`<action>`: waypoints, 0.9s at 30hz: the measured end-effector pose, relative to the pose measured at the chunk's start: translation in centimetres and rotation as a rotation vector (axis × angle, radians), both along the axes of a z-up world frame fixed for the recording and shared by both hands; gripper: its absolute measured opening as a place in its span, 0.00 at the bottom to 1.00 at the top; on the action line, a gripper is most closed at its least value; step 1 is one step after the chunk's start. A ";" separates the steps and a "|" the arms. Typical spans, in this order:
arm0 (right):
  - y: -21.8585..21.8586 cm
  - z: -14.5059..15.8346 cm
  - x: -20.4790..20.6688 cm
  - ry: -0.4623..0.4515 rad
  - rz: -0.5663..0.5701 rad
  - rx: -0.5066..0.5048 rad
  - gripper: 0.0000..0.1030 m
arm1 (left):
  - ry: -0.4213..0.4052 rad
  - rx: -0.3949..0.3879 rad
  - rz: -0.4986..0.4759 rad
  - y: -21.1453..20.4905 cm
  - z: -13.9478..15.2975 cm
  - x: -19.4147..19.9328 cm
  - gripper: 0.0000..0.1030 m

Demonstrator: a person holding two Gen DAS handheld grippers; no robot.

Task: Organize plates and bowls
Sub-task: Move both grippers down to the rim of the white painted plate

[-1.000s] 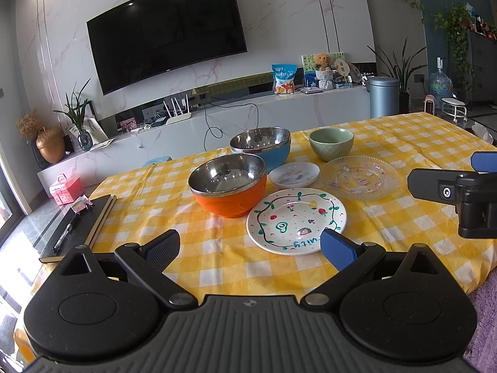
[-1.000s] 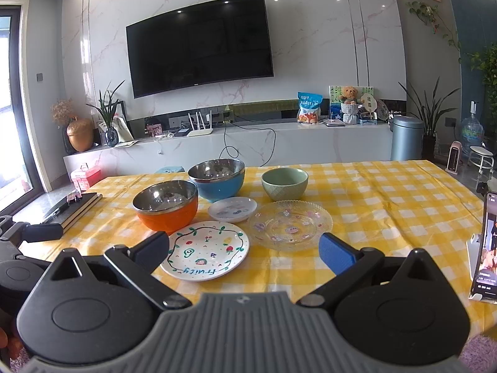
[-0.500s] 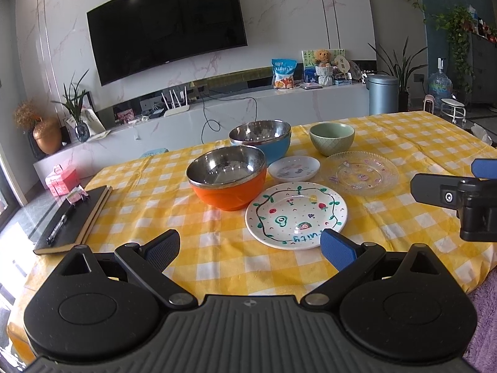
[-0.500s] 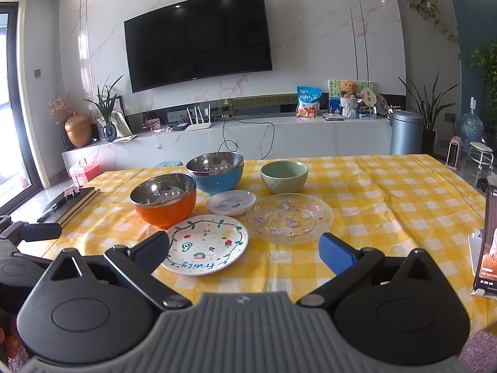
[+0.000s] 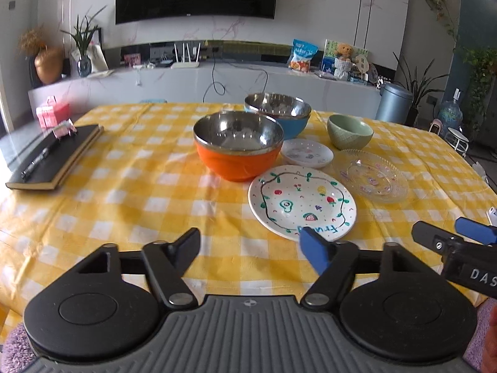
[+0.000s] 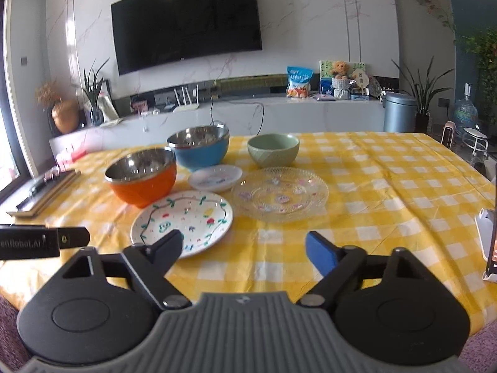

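On the yellow checked tablecloth stand an orange steel-lined bowl, a blue steel-lined bowl behind it, and a green bowl. A small white dish, a painted fruit plate and a clear glass plate lie beside them. My left gripper is open and empty, at the fruit plate's near edge. My right gripper is open and empty, in front of the fruit plate and the glass plate. The orange bowl, blue bowl and green bowl stand beyond.
A black notebook with a pen lies at the table's left edge. A phone on a stand is at the right edge. The right gripper's finger shows in the left wrist view. A TV wall and a low cabinet are behind.
Both grippers have moved forward and lower toward the dishes, which now look closer. The left view has swung so the notebook shows more fully. Both stay open.
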State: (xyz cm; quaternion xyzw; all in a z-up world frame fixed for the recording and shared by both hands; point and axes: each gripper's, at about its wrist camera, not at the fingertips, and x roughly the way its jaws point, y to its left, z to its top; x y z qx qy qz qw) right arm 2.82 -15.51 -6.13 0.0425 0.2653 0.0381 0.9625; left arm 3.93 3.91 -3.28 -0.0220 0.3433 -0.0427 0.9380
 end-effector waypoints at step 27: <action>0.6 -5.4 11.4 0.163 0.060 0.205 0.36 | 0.053 -0.169 0.023 1.1 -4.7 9.2 0.53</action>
